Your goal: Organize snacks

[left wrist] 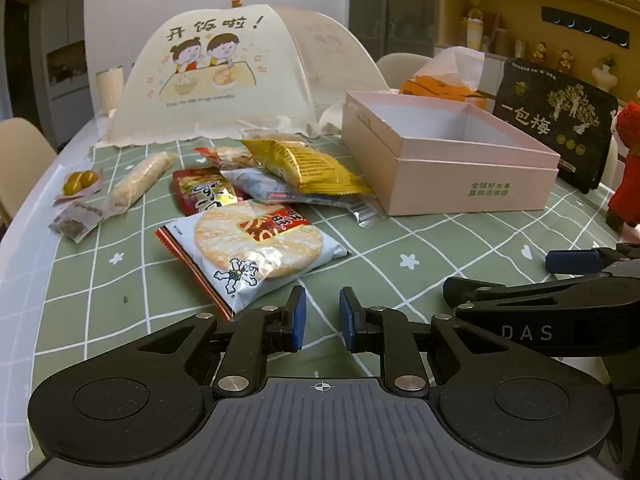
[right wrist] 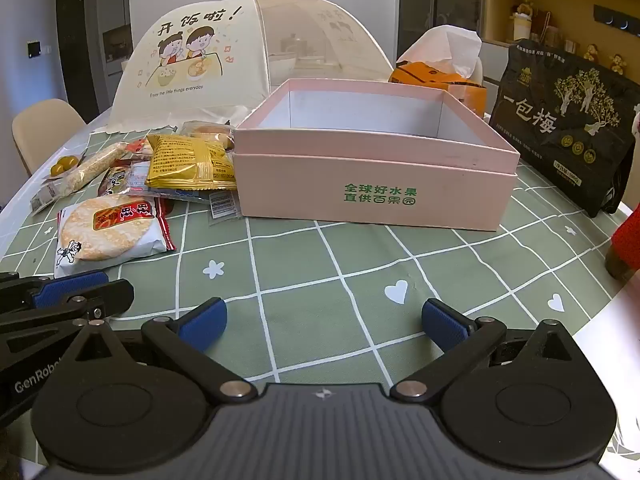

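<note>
A pile of snack packs lies on the green checked tablecloth: a rice cracker pack [left wrist: 256, 248] nearest, a yellow pack [left wrist: 304, 164], a red pack [left wrist: 200, 194], a long cereal bar [left wrist: 140, 180] and a small pack of green plums [left wrist: 80, 182]. An open, empty pink box [left wrist: 448, 156] stands to their right. My left gripper [left wrist: 322, 318] hovers just in front of the rice cracker pack, jaws a narrow gap apart and empty. My right gripper [right wrist: 324, 326] is wide open and empty, in front of the pink box [right wrist: 372, 160], with the rice cracker pack [right wrist: 108, 228] to its left.
A mesh food cover [left wrist: 224, 76] stands behind the snacks. A black plum bag [left wrist: 560, 120] leans right of the box, an orange tissue box [left wrist: 444, 84] behind it. A red object [left wrist: 628, 176] is at the right edge. Chairs stand around the table.
</note>
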Available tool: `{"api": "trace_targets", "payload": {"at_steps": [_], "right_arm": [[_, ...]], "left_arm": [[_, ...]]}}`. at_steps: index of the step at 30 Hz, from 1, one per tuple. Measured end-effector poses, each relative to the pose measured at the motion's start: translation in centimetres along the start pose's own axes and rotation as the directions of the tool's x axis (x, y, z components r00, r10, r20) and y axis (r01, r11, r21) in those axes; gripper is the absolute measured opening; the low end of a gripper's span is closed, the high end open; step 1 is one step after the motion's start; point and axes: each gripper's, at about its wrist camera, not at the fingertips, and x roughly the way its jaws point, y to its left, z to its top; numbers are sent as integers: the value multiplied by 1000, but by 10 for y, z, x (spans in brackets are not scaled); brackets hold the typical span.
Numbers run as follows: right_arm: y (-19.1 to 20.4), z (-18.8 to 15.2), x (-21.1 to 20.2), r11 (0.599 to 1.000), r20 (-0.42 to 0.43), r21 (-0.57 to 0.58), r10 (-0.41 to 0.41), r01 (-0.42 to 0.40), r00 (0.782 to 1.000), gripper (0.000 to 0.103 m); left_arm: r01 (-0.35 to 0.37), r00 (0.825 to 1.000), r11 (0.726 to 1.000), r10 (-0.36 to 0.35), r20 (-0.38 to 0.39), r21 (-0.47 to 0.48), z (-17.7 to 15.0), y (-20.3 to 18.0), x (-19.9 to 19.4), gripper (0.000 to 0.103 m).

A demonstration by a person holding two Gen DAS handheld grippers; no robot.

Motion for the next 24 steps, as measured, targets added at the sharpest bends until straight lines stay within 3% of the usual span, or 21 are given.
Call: {"api": "trace_targets", "payload": {"at_steps": [24], "right_arm": [[-1,1,-4,1000,0,0,0,0,1000,103]], "left_arm": [[6,1000,1000,-6,0,-9,0,0,0,22]]}}
